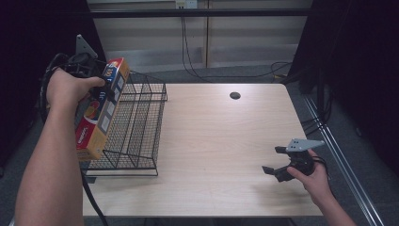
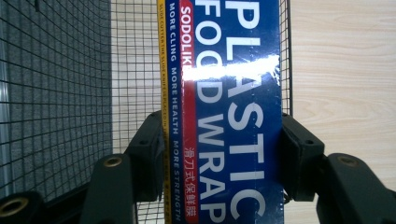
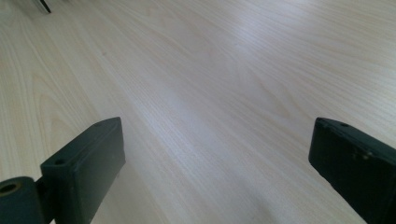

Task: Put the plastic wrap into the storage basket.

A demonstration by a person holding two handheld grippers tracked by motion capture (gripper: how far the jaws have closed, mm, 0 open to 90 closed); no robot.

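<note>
One "PLASTIC FOOD WRAP" box (image 2: 233, 116), left tongs (image 2: 222, 149)

"PLASTIC FOOD WRAP" — box (image 2: 233, 116)

The wooden table (image 1: 221, 141) is being viewed from above the person's side, forward and down, with the wire basket (image 1: 141, 122) at its left edge. The left gripper view is being taken at very close range along its jaws, facing the plastic wrap box (image 2: 229, 112), with basket mesh and table behind; box and basket are being shared with the high view. The right gripper view is being taken low over the tabletop (image 3: 210, 93), shared likewise.
</note>
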